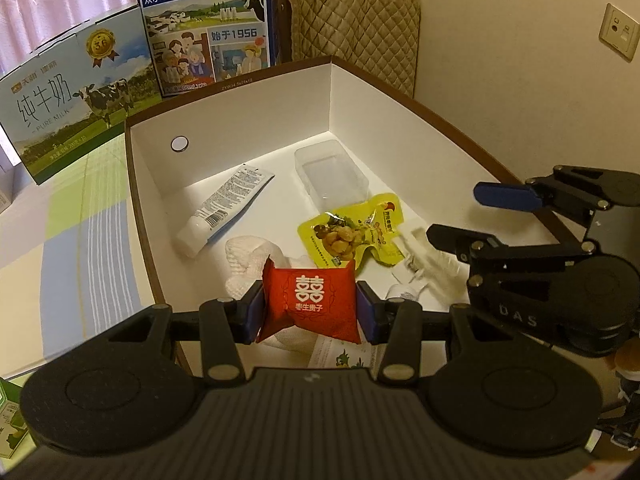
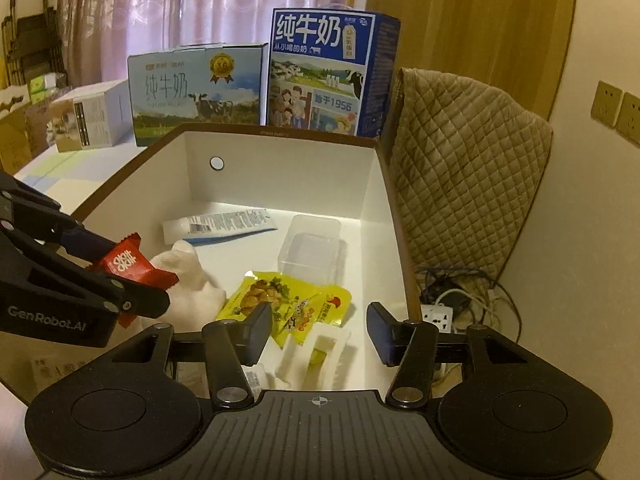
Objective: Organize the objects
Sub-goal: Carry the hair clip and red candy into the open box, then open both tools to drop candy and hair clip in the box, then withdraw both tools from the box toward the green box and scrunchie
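A red sweet packet (image 1: 310, 300) with white characters is clamped between the blue pads of my left gripper (image 1: 310, 308), which hangs over the near side of the white box (image 1: 440, 116). The right wrist view shows the same packet (image 2: 128, 264) in the left gripper (image 2: 120, 276). My right gripper (image 2: 320, 328) is open over the box, its pads touching nothing. Below it lies a white sachet (image 2: 324, 352) beside a yellow snack pouch (image 2: 280, 300). A toothpaste tube (image 1: 228, 208), a clear plastic tub (image 1: 330, 172) and a white cloth (image 1: 248, 260) also lie in the box.
Two milk cartons (image 2: 196, 92) (image 2: 324, 72) stand behind the box on a striped cloth (image 1: 80, 220). A quilted cover (image 2: 460, 168) drapes something to the right, with a power strip (image 2: 438, 314) and cables on the floor below. Curtains hang at the back.
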Available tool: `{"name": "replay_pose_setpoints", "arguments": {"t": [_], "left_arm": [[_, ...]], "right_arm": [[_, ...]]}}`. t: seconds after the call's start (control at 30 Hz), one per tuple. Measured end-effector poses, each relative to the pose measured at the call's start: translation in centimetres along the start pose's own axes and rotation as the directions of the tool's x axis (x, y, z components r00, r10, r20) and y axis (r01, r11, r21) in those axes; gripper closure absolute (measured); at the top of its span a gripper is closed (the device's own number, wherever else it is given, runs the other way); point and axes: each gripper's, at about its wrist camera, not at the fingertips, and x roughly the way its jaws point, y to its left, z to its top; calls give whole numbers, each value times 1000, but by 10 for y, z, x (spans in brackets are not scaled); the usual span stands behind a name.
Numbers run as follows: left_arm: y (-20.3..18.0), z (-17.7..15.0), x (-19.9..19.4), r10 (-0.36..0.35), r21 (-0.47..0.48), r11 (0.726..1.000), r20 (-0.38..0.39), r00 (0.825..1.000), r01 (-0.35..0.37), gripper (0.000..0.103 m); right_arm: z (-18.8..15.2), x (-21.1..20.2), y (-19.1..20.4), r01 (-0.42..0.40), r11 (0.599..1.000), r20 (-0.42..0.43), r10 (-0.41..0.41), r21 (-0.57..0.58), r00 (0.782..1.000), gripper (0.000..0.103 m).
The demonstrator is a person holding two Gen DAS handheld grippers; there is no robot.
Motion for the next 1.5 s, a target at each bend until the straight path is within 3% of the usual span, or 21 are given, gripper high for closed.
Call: {"name": "replay_pose_setpoints", "arguments": {"t": [0.4,0.53,0.6,0.77,0.9,1.03,1.17,1.5], "left_arm": [[-3,5,8,-5,0,1000,7,1000,5,59],[-2,11,7,13,11,1000,57,998,-14,43],[0,14,6,11,10,1000,65,998,-12,30],[6,9,4,20,-8,1000,44,999,-19,21],[15,3,2,10,-37,999,16,1000,-10,19],[15,-1,-6,24,-22,999,29,999,-23,17],[20,-3,-17,-7,-55,998,42,999,9,17],[39,-18,-69,-45,-109,992,94,995,55,16]], "right_arm": [[2,-6,-2,4,1000,-8,-4,7,1000,52],[2,-7,-1,-2,1000,-15,2,7,1000,49],[0,-8,0,-9,1000,-14,10,6,1000,45],[-3,-13,4,-30,999,-18,31,13,999,39],[-4,-18,8,-42,999,-31,42,11,999,37],[-5,-26,12,-48,999,-28,48,16,998,36],[-5,-37,13,-58,997,-17,59,51,998,35],[0,-79,31,-81,991,12,80,104,997,34]]}}
